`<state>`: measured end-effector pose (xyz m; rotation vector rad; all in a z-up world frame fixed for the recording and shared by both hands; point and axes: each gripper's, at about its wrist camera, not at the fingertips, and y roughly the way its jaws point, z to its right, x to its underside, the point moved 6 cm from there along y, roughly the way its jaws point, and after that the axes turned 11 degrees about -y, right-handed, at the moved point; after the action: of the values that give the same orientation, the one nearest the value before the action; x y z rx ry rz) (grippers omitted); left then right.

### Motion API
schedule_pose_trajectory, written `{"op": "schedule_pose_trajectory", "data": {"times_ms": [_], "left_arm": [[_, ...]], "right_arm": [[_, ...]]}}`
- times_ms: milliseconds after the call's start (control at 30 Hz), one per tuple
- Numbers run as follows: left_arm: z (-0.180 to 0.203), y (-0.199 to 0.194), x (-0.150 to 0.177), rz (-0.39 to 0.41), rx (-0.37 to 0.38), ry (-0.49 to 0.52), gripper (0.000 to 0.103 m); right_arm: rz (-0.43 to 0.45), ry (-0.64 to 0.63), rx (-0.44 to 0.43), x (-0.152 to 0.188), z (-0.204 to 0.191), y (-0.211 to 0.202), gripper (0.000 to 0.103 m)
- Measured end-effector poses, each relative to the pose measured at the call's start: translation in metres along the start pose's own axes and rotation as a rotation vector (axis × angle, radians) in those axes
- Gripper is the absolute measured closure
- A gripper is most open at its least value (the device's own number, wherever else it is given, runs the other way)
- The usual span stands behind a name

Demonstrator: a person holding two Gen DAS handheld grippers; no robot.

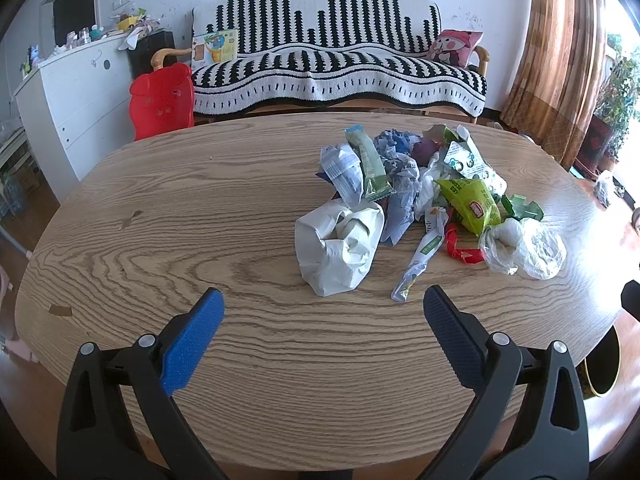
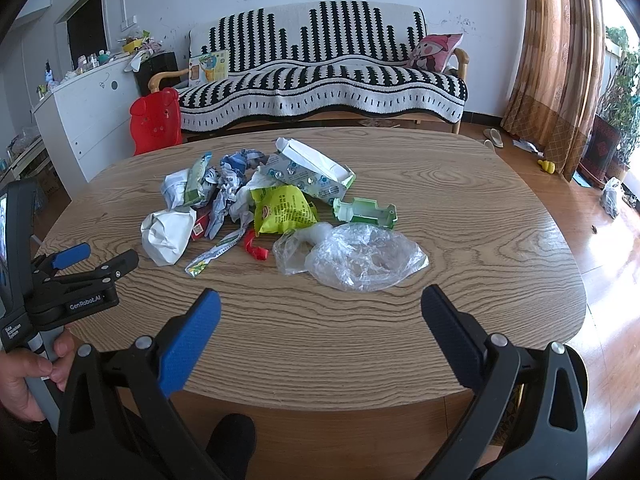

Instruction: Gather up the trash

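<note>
Left gripper: jaws stood wide apart, holding nothing; it hovered over bare wood at the near side of the table, short of the trash. It also showed from the side at the left edge of the right wrist view, gripped by the person's hand.
Right gripper: jaws likewise spread wide and empty, above the near part of the table, just short of the clear bag.
Table: oval, wood-grain top; all the trash lay on it.
Trash pile: loose heap toward the middle of the table, pieces touching or overlapping.
White crumpled bag: nearest item to the left gripper, at the heap's left front.
Clear plastic bag: crumpled, at the heap's right front, nearest the right gripper.
Yellow-green snack packet: in the middle, just behind the clear bag.
Red wrapper scrap: beside the packet's near edge.
Long thin wrapper: lay flat between the white bag and the red scrap.
Green-and-white carton: torn open, at the back of the heap.
Small green box: on its side, right of the packet.
Green stick wrapper: rested on crumpled paper at the back left.
Sofa: black-and-white cover, behind the table.
Red plastic stool: on the floor, left of the sofa.
</note>
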<state>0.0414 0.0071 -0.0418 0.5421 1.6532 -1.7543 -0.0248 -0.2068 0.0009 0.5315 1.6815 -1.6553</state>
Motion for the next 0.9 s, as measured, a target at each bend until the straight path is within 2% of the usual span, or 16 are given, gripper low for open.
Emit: {"op": "schedule_pose_trajectory", "data": {"times_ms": [300, 500, 633, 733, 833, 867, 900], "left_arm": [[-0.005, 0.009, 0.002, -0.034, 0.003, 0.013, 0.006], [0.002, 0.042, -0.014, -0.142, 0.061, 0.017, 0.006], [0.010, 0.067, -0.030, -0.121, 0.004, 0.086, 0.006], [0.010, 0.086, -0.035, -0.127, -0.028, 0.099, 0.006], [0.005, 0.091, -0.033, -0.155, -0.025, 0.084, 0.029], [0.004, 0.091, -0.032, -0.166, -0.009, 0.075, 0.044], [0.002, 0.089, -0.031, -0.176, 0.003, 0.068, 0.047]], "right_arm": [[-0.001, 0.000, 0.001, 0.000, 0.003, 0.002, 0.006], [-0.029, 0.013, -0.008, 0.003, 0.002, 0.009, 0.006], [-0.055, 0.032, -0.028, 0.007, 0.008, 0.022, 0.006], [-0.069, 0.032, -0.048, 0.007, 0.012, 0.028, 0.006], [-0.087, 0.028, -0.059, 0.008, 0.013, 0.035, 0.006], [-0.090, 0.027, -0.062, 0.007, 0.013, 0.037, 0.006], [-0.093, 0.026, -0.066, 0.007, 0.014, 0.039, 0.006]]}}
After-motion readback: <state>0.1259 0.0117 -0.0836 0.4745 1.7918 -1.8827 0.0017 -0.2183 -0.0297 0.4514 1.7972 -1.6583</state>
